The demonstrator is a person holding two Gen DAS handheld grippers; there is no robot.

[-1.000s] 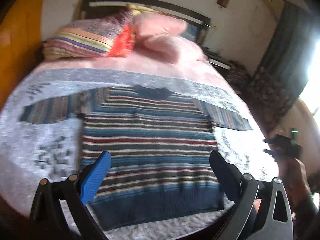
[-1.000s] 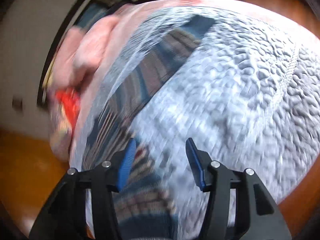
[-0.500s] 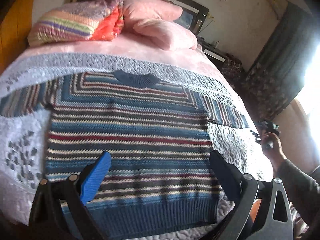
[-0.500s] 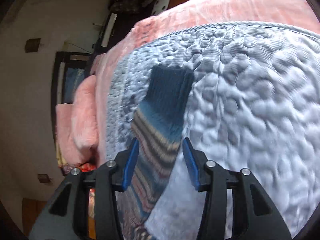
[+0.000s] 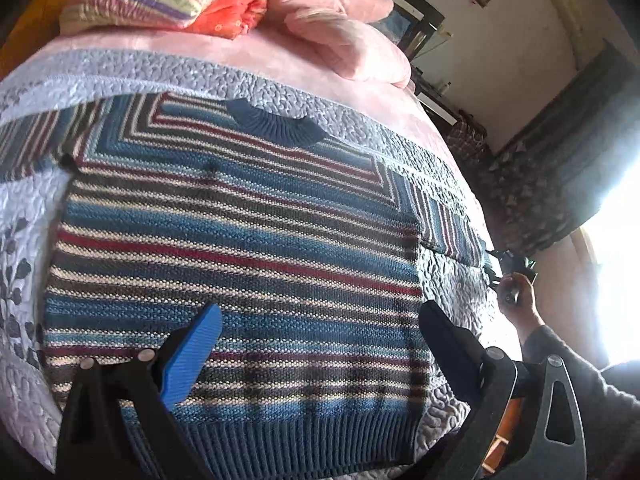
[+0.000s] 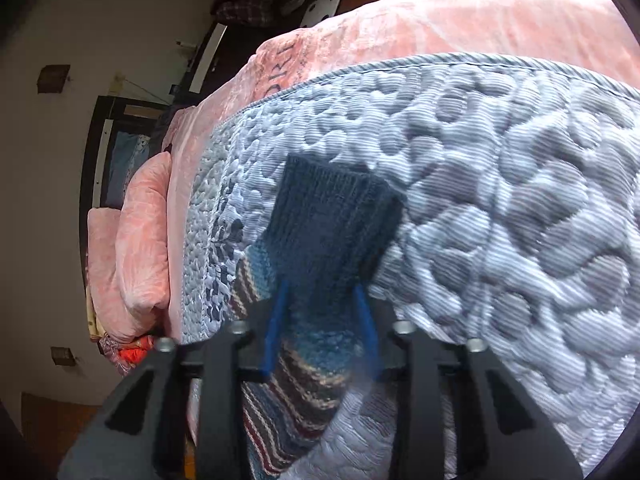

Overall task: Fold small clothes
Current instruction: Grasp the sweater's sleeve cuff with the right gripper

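Left gripper open above striped knitted sweater; right gripper open, straddling its dark-blue ribbed sleeve cuff ahead.

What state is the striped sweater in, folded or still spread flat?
Spread flat. The striped sweater lies open on the quilt, collar up, both sleeves out sideways. The right gripper straddles one sleeve's cuff; no fold yet.
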